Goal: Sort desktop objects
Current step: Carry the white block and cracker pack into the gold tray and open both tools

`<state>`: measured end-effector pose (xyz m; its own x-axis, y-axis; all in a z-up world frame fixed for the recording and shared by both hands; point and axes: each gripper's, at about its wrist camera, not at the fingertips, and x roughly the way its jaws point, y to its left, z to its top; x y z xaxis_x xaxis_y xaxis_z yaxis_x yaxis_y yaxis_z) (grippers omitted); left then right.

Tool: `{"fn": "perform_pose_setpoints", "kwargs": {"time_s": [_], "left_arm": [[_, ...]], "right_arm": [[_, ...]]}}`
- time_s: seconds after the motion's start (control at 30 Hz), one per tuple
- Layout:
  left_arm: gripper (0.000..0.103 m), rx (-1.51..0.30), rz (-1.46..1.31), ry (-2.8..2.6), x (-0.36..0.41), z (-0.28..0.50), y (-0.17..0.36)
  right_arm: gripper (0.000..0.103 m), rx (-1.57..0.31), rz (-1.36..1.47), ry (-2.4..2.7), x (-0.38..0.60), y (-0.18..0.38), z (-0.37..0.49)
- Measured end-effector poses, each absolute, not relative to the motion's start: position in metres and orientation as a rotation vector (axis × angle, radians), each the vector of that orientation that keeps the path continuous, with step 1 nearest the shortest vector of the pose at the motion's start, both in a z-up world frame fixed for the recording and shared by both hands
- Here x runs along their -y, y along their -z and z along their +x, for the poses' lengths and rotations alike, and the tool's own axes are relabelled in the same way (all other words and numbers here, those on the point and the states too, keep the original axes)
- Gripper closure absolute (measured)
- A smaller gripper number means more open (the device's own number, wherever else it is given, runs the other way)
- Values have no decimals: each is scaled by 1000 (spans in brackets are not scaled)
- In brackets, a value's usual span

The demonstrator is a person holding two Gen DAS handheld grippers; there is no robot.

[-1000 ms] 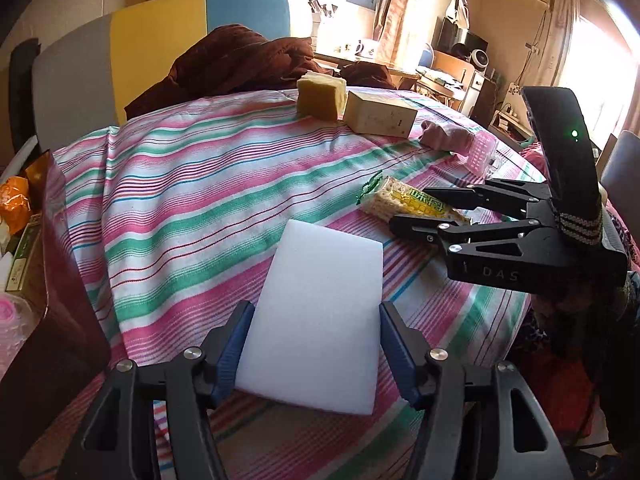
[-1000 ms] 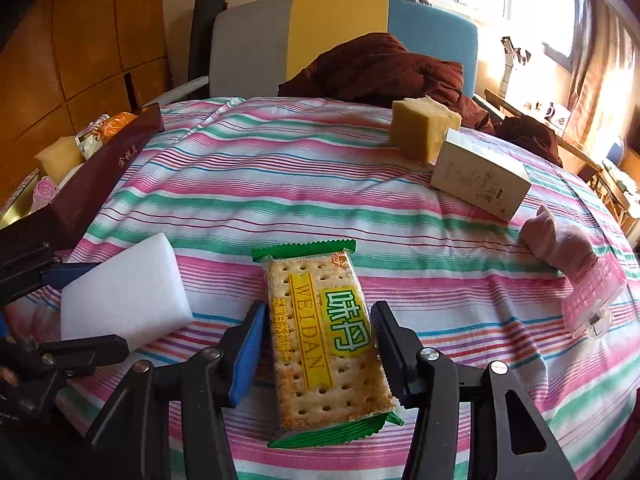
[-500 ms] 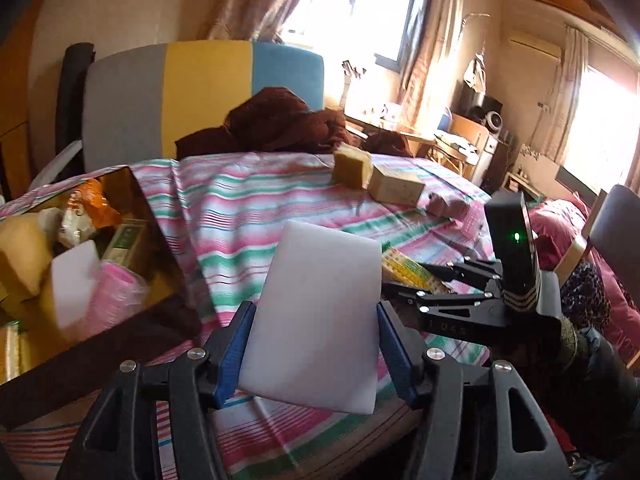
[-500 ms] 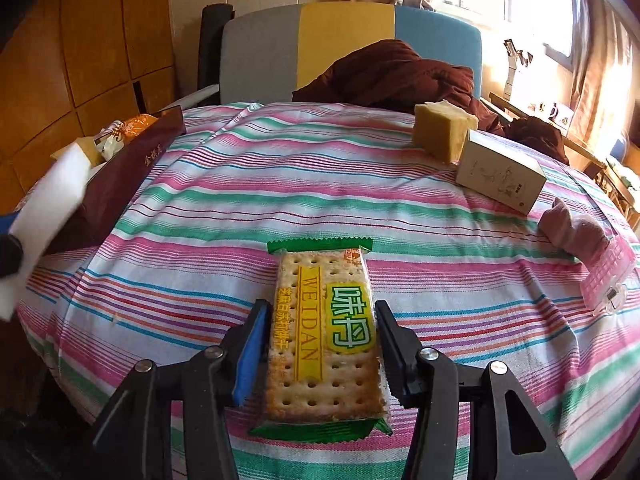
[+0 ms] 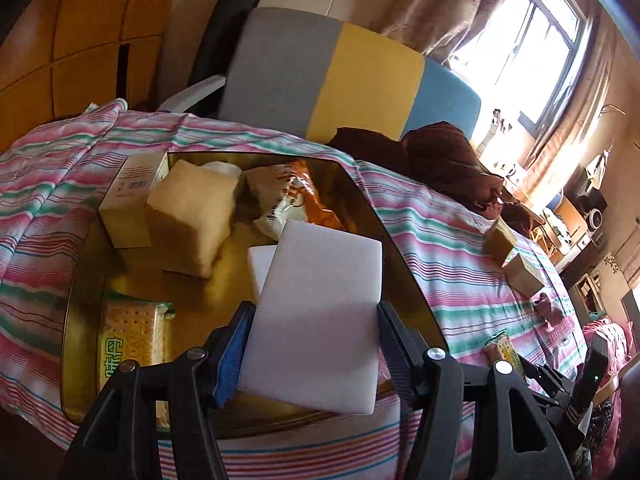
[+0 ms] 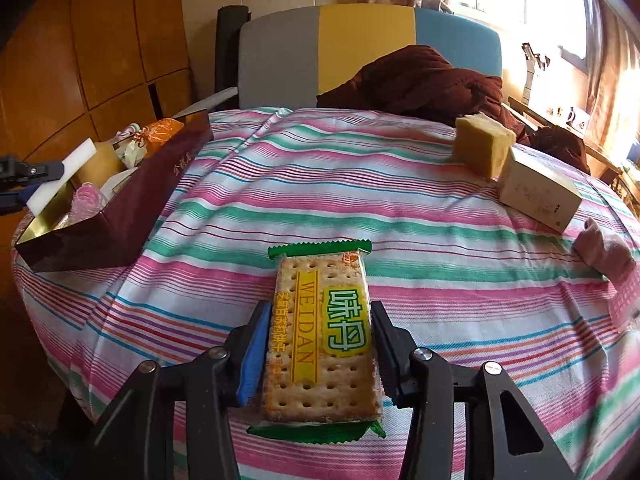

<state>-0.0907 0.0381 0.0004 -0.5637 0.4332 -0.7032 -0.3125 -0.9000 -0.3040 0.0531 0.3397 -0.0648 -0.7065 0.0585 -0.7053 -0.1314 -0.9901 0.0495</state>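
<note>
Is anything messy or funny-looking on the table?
Nothing is spilled or broken. The things in the box are jumbled: the tan sponge leans and the orange snack bag is crumpled. A pink sock lies bunched by the table's edge.

tricolour chair (image 6: 368, 48), brown blanket (image 6: 420, 80), striped tablecloth (image 6: 360, 184), curtained window (image 5: 532, 40)

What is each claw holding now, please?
Left claw: closed on the white sponge, above the box.
Right claw: closed on the cracker packet.
</note>
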Motion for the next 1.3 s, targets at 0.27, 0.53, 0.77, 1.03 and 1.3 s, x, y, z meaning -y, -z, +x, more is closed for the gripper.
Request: {"fn": "perform_pose_setpoints", "kwargs": {"time_s": [0.27, 0.53, 0.77, 1.03, 1.3], "left_arm": [[41, 332, -1276, -2418, -37, -122, 13], [40, 397, -1369, -2395, -46, -133, 27], [38, 474, -1388, -2407, -44, -130, 38], [31, 573, -1363, -2341, -38, -122, 42], [31, 654, -1308, -2300, -22, -112, 42]], "right_arm": [[54, -129, -1129, -2926, -301, 35, 24], [54, -100, -1094, -3006, -266, 11, -8], [54, -92, -1127, -3019, -241, -2, -50], [54, -108, -1206, -2985, -218, 2, -82], [52, -198, -1266, -2991, -206, 7, -99]]}}
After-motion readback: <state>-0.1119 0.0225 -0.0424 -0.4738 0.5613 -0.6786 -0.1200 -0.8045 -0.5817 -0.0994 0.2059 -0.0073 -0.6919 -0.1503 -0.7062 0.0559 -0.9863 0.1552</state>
